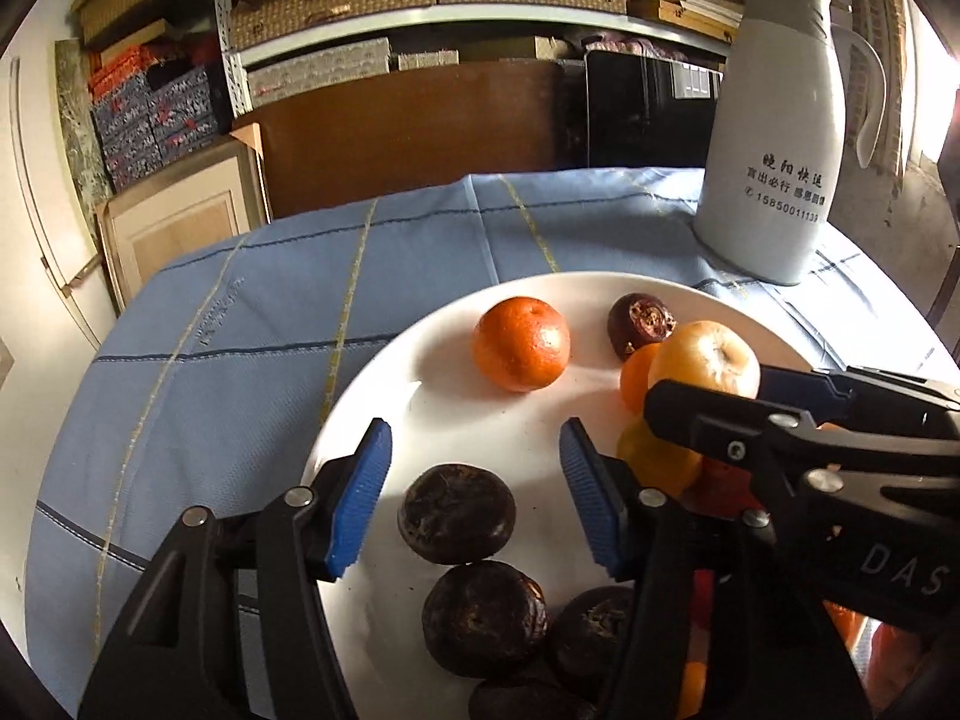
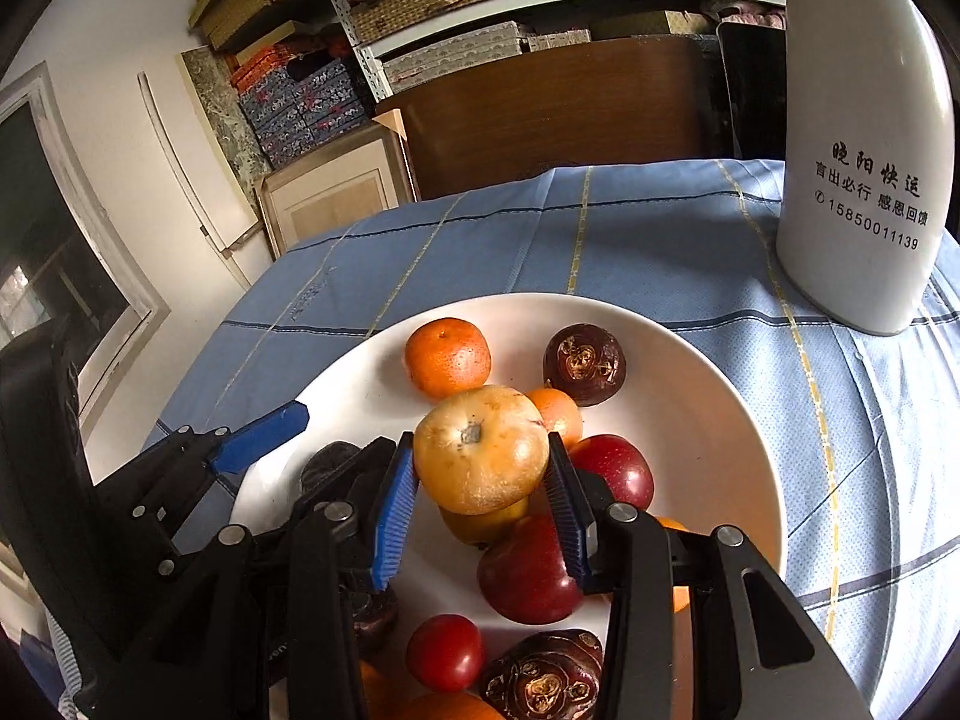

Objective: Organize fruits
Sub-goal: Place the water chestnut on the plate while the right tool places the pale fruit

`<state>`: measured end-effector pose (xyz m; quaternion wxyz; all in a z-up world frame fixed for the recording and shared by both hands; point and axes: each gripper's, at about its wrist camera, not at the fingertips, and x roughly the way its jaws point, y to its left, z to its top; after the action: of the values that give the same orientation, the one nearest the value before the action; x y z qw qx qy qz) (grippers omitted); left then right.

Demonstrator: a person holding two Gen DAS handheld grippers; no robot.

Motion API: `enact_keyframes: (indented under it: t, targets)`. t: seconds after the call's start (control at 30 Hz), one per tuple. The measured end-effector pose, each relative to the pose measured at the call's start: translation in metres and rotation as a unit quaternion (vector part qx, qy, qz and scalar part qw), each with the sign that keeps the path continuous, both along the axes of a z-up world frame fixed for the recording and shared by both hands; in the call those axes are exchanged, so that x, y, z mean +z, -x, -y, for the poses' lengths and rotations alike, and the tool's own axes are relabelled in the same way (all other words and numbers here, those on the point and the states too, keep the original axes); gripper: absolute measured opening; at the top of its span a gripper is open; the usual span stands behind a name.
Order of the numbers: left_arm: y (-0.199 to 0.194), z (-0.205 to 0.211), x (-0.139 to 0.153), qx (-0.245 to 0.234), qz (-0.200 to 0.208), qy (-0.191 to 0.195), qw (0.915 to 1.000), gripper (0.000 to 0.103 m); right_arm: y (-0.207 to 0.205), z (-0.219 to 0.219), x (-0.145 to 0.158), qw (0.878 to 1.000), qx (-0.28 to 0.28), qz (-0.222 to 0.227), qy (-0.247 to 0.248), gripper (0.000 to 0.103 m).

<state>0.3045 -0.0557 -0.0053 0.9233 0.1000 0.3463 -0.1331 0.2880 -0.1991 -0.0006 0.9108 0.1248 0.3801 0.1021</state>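
A white plate (image 1: 384, 384) (image 2: 708, 420) on a blue cloth holds several fruits: oranges, dark purple fruits, red fruits. My right gripper (image 2: 483, 468) is shut on a yellow-tan round fruit (image 2: 480, 450) and holds it above the pile; the gripper also shows in the left wrist view (image 1: 708, 396) with the fruit (image 1: 702, 357). My left gripper (image 1: 474, 492) is open and empty above a dark fruit (image 1: 456, 513), near the plate's left side. An orange (image 1: 521, 343) (image 2: 447, 357) and a dark fruit (image 1: 641, 323) (image 2: 584, 363) lie at the plate's far side.
A tall white jug (image 1: 774, 138) (image 2: 864, 150) with printed text stands on the cloth at the back right. The blue cloth (image 1: 240, 312) (image 2: 600, 240) covers the table. Shelves of boxes (image 1: 336, 0) and a brown board stand behind the table.
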Motion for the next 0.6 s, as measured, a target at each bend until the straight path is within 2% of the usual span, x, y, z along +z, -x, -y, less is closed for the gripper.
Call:
enact_keyframes:
  t: [0.1, 0.27, 0.33, 0.47, 0.6]
  targets:
    - [0.0036, -0.0004, 0.0028, 0.008, 0.018, -0.008, 0.9998, 0.065, 0.0008, 0.0003, 0.0022, 1.000, 0.001, 0.005, 0.001, 0.042]
    - [0.0040, -0.0029, 0.0031, 0.015, 0.024, -0.010, 0.9995, 0.066, 0.0006, -0.0034, 0.0026, 1.000, 0.007, 0.007, 0.011, 0.042]
    - [0.0044, -0.0032, 0.0020, 0.018, 0.027, -0.016, 0.9994, 0.072, 0.0004, -0.0060, 0.0012, 1.000, 0.009, 0.006, 0.017, 0.043]
    - [0.0057, -0.0033, 0.0030, 0.019, 0.033, -0.018, 0.9991, 0.077, 0.0008, -0.0074, 0.0025, 1.000, 0.011, 0.011, 0.021, 0.044]
    - [0.0071, -0.0029, 0.0030, 0.022, 0.038, -0.023, 0.9988, 0.081, 0.0028, -0.0068, 0.0057, 1.000, 0.008, 0.017, 0.022, 0.057]
